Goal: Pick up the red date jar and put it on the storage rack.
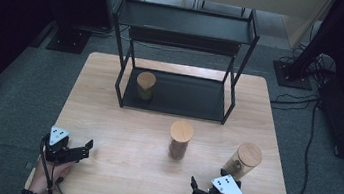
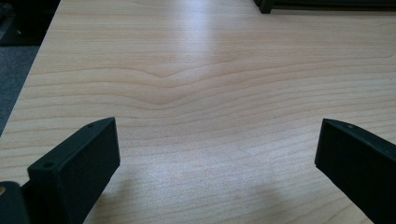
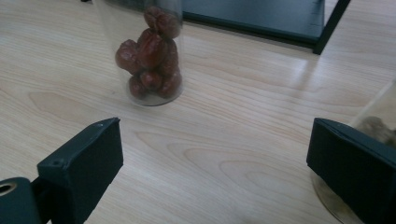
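Observation:
Three clear jars with round wooden lids are in the high view. One jar (image 1: 145, 86) stands on the lower shelf of a black rack (image 1: 232, 102). A jar of red dates (image 1: 180, 139) (image 3: 152, 51) stands mid-table. A third jar (image 1: 242, 160) (image 3: 373, 123) stands at the front right, partly behind my right jaw in the right gripper view. My right gripper (image 1: 194, 189) (image 3: 215, 140) is open near the front edge, just left of the third jar, with nothing between its fingers. My left gripper (image 1: 85, 150) (image 2: 217, 140) is open over bare wood at the front left.
The wooden table (image 1: 119, 140) has rounded corners, and its left edge is close to my left gripper. The rack has an upper shelf (image 1: 185, 22) above the lower one. Cables and stand bases lie on the grey floor around the table.

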`<state>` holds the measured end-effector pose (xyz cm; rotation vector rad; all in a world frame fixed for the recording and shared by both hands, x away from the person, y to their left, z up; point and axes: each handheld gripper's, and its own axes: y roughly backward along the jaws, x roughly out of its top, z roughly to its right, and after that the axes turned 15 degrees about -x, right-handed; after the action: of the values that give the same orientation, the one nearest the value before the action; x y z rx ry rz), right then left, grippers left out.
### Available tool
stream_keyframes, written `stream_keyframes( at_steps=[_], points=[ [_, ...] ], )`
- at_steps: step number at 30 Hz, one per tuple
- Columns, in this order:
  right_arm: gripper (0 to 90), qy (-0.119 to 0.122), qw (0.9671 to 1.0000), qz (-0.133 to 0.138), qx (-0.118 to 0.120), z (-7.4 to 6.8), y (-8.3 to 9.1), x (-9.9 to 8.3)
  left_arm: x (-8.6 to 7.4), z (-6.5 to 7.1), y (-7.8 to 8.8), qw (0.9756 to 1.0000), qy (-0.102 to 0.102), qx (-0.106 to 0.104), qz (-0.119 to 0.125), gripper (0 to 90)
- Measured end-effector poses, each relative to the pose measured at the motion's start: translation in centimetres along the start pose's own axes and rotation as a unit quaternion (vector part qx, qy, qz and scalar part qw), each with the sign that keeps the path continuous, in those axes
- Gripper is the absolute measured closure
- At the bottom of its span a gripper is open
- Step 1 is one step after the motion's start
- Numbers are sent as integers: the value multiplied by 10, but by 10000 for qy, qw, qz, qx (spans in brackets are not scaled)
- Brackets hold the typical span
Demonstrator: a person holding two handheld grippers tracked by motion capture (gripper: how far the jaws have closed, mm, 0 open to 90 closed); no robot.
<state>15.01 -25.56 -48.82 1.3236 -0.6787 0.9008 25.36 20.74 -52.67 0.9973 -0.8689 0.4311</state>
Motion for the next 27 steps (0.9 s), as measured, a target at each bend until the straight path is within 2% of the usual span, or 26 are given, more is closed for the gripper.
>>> stream_keyframes(
  at_steps=[16, 27],
  points=[
    [35, 169, 9997, 17, 176, -22, -16, 9, 0, 0, 0, 10000, -13, 7, 15, 1],
    [40, 175, 9995, 10, 281, -34, -31, 15, 0, 0, 0, 10000, -18, 7, 13, 1]
  ],
)
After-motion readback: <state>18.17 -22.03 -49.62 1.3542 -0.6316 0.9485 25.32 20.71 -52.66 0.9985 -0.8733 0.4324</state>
